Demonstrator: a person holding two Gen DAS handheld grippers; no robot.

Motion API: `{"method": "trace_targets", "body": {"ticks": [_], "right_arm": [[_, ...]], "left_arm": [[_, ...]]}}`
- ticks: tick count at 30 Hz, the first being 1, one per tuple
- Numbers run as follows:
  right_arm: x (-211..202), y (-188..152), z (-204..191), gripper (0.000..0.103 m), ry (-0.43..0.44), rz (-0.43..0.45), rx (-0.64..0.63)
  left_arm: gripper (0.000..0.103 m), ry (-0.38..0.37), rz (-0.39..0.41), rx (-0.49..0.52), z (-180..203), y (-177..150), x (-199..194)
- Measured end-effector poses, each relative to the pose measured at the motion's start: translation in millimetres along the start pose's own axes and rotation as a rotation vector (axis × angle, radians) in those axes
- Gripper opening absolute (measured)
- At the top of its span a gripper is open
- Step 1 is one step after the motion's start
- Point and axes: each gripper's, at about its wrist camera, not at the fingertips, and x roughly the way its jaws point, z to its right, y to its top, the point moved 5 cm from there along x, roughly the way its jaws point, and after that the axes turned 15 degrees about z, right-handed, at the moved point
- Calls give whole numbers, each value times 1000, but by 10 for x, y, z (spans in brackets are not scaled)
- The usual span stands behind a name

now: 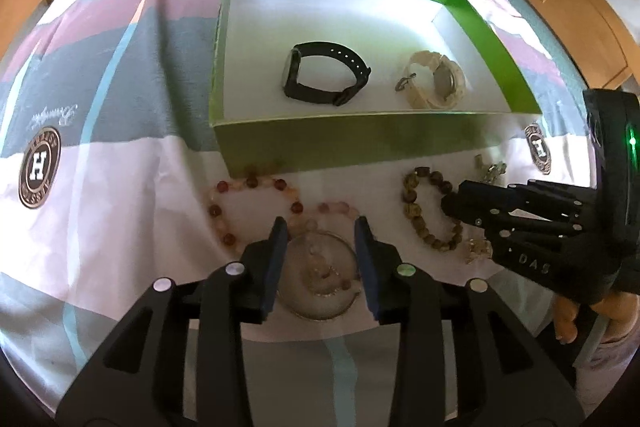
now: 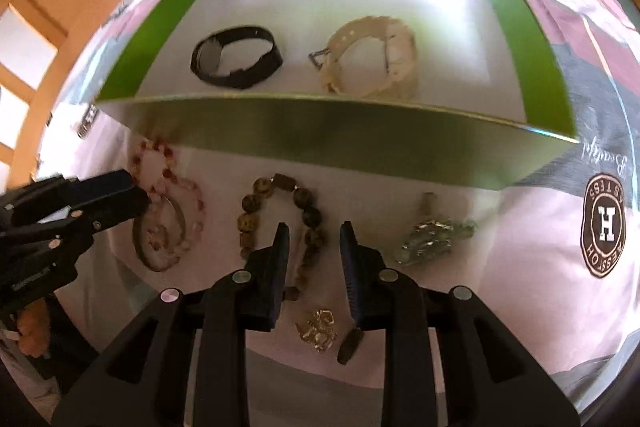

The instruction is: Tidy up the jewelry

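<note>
Green box (image 1: 352, 143) holding 2 watches, beaded bracelets on bedspread, both hand-held grippers narrowly open, empty

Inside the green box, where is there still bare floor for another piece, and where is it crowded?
The box floor is bare behind the black watch and cream watch, up to the far wall, and in the strip left of the black watch. Crowded: the bedsheet in front of the box, where bead bracelets, a bangle and both grippers sit.
</note>
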Motion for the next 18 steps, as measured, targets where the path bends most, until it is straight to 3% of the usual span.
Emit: {"method": "trace_targets", "body": {"ticks": [5,10,11,13,18], "right_arm": [[4,26,28,26,-5,1,17],[-19,18,69,26,-12,10,0],[-27,18,61,26,-16,14,-9],[-45,23,31,11,-5,22,-12],[-153,92,23,10,-12,71,-16]], "left_arm": [[32,-23,-37,21,78,-29,121],[6,-38,-65,29,125,-92,204],[6,-36,-54,34,131,-82,193],[6,-40,-26,43,136,-47,147],[2,-102,17,-1,176,49,49]]}}
